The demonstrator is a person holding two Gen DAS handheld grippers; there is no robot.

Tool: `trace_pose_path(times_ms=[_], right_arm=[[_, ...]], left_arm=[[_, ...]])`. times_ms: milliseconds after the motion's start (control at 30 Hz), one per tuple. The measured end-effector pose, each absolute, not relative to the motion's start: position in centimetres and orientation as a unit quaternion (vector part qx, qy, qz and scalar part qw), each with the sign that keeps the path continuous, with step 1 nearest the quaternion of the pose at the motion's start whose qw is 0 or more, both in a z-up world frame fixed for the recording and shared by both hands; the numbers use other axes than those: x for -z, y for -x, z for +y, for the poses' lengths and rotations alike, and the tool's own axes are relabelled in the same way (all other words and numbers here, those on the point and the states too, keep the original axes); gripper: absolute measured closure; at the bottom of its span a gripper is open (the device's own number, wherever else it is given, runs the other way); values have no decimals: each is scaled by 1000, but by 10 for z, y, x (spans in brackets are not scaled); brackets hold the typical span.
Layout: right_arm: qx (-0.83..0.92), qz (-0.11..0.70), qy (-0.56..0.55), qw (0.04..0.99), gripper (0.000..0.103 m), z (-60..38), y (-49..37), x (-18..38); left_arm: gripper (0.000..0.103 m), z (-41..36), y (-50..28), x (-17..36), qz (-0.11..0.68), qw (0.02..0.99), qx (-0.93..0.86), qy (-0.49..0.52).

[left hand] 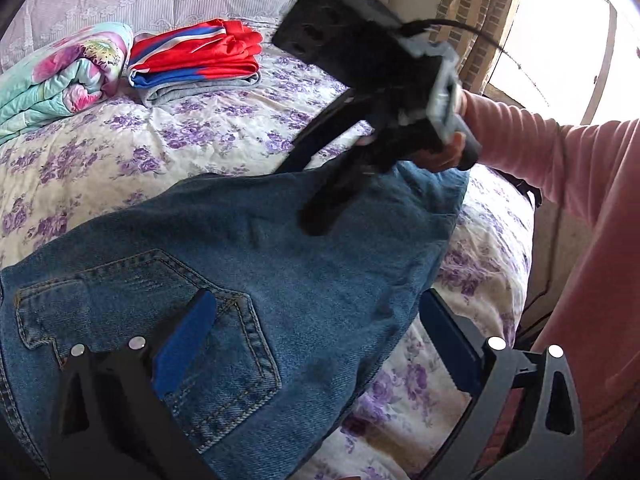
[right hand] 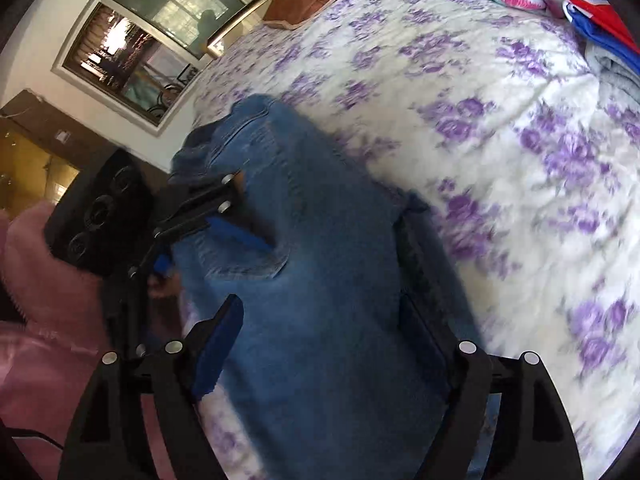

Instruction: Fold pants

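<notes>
Blue denim pants (left hand: 248, 264) lie folded on the bed with a back pocket facing up; they also show in the right wrist view (right hand: 320, 280). My left gripper (left hand: 316, 328) is open and hovers over the pocket end, one blue pad over the pocket and the other past the pants' right edge. My right gripper (right hand: 320, 336) is open with its fingers spread over the other end of the pants. In the left wrist view the right gripper (left hand: 320, 184) hangs blurred above the far end. The left gripper shows in the right wrist view (right hand: 224, 236).
The bed has a white cover with purple flowers (left hand: 160, 136). A folded red and blue garment on a grey one (left hand: 196, 60) and a rolled floral quilt (left hand: 60, 72) lie at the far side. A window (left hand: 560, 40) and a pink-sleeved arm (left hand: 560, 168) are at the right.
</notes>
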State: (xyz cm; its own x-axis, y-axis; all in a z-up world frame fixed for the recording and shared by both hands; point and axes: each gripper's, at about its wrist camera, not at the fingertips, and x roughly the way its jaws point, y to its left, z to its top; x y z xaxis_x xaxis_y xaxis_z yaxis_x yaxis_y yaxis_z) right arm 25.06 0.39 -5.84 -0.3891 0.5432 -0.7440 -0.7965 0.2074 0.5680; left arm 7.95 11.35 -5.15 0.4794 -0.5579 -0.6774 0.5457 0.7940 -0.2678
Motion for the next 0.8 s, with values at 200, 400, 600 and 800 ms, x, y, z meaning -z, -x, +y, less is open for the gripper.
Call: trace_pose_path(times_ms=[200,400,600,800], right_arm=[[-667,565,37,484,15,21,-259,68],[-647,587,-136,467,27,7,-300,71],[-516,603,-223,566,57,-43,-340,104],[-541,496,-192,651,44,-76,-290,29]], left_arm=[[4,114,-81,52,398,860,321,8],[4,116,-83,52,397,860,321,14],[4,114,-82,53,400,859,319,8],[4,123,-76,46,381,869,316,24]])
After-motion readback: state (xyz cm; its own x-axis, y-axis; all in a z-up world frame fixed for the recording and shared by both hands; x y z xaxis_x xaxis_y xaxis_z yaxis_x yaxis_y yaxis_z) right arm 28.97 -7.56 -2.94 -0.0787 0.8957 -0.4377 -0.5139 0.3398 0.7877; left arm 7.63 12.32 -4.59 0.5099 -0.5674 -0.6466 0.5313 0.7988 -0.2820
